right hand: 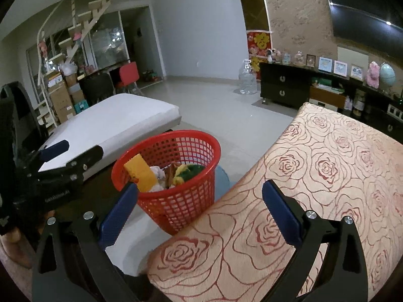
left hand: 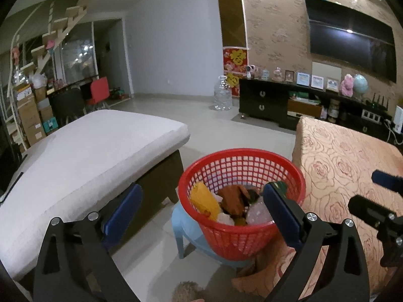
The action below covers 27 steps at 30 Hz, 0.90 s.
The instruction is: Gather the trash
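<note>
A red mesh basket [left hand: 254, 241] stands on a light blue stool [left hand: 183, 229]. It holds trash: a yellow piece [left hand: 204, 200], a brown piece [left hand: 233, 197] and pale crumpled pieces [left hand: 258, 214]. My left gripper [left hand: 202, 202] is open and empty, just above the basket's near rim. My right gripper [right hand: 200, 200] is open and empty, over the corner of the rose-patterned surface [right hand: 327, 188], beside the basket [right hand: 176, 201]. The left gripper also shows in the right wrist view [right hand: 75, 151], and the right gripper shows at the edge of the left wrist view [left hand: 372, 191].
A white cushioned bench [left hand: 83, 161] stands left of the basket. A dark TV cabinet [left hand: 289, 100] with ornaments lines the far wall under a television [left hand: 350, 37]. A large clear water bottle [left hand: 223, 95] stands on the tiled floor. Boxes and chairs stand far left.
</note>
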Each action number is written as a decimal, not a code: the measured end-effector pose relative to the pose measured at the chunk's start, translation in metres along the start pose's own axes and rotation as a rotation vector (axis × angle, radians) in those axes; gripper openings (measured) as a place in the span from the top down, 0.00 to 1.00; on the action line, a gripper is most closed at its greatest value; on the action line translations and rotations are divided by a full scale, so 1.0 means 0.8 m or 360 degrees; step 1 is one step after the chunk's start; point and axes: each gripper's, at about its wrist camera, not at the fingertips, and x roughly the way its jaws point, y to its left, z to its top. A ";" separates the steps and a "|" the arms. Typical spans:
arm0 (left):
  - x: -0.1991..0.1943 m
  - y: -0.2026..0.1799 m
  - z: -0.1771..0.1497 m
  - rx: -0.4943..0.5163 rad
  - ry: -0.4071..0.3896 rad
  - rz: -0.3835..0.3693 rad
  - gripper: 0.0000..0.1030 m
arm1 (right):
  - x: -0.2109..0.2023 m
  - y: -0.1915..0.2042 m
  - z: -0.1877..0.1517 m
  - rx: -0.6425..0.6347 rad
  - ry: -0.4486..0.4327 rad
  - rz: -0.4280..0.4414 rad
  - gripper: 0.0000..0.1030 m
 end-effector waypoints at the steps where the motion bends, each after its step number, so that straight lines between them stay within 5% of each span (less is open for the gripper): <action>1: -0.002 -0.001 -0.002 0.0006 -0.0001 -0.0003 0.10 | -0.005 0.000 -0.002 -0.0003 -0.0013 -0.0010 0.07; 27: -0.014 -0.021 -0.008 0.0019 -0.0029 -0.0040 0.10 | -0.038 -0.008 0.002 0.0023 -0.0115 -0.0092 0.07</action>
